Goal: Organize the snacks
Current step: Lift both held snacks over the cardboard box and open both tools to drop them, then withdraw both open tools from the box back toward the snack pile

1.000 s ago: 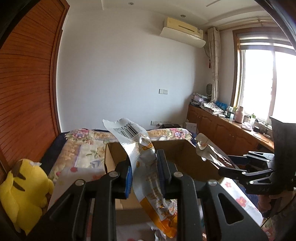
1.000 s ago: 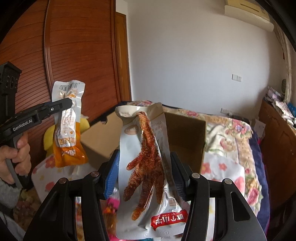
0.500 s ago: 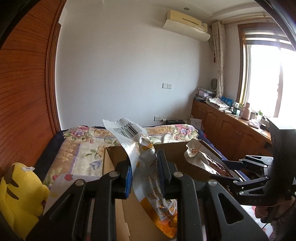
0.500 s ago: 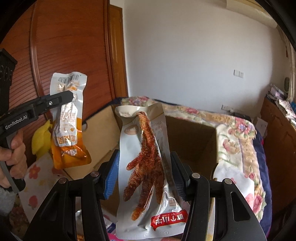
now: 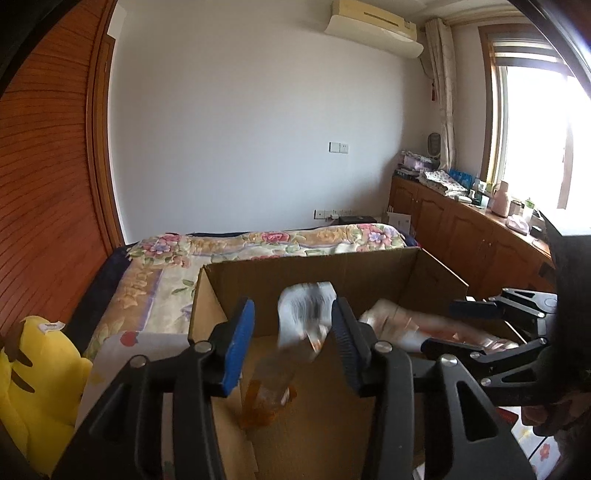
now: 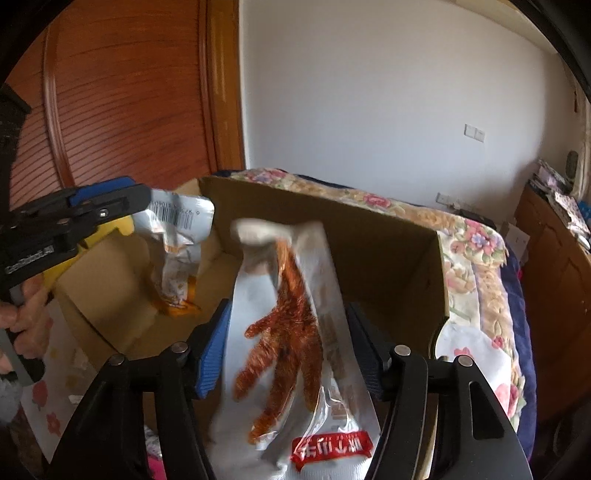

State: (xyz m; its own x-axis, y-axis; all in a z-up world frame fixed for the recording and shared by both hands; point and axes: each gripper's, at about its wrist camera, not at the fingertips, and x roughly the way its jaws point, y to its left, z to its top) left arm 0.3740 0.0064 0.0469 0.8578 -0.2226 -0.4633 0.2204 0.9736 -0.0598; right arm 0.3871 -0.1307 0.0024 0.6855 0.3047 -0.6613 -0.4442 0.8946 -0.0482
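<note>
Left tool (image 5: 291,343) now spread; orange packet (image 5: 295,332) dropping into box (image 5: 310,273).

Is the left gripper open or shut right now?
Open. The left gripper has its fingers spread clear of the orange snack packet, which is blurred inside the cardboard box.

We see a bed (image 5: 258,240) under a floral quilt (image 6: 476,258), set against a white wall (image 5: 240,129). A yellow plush (image 5: 37,387) sits at its left, beside a wooden door (image 6: 122,103). An air conditioner (image 5: 373,26) hangs high near the window (image 5: 535,140), and wooden cabinets (image 5: 461,229) below it carry clutter.
</note>
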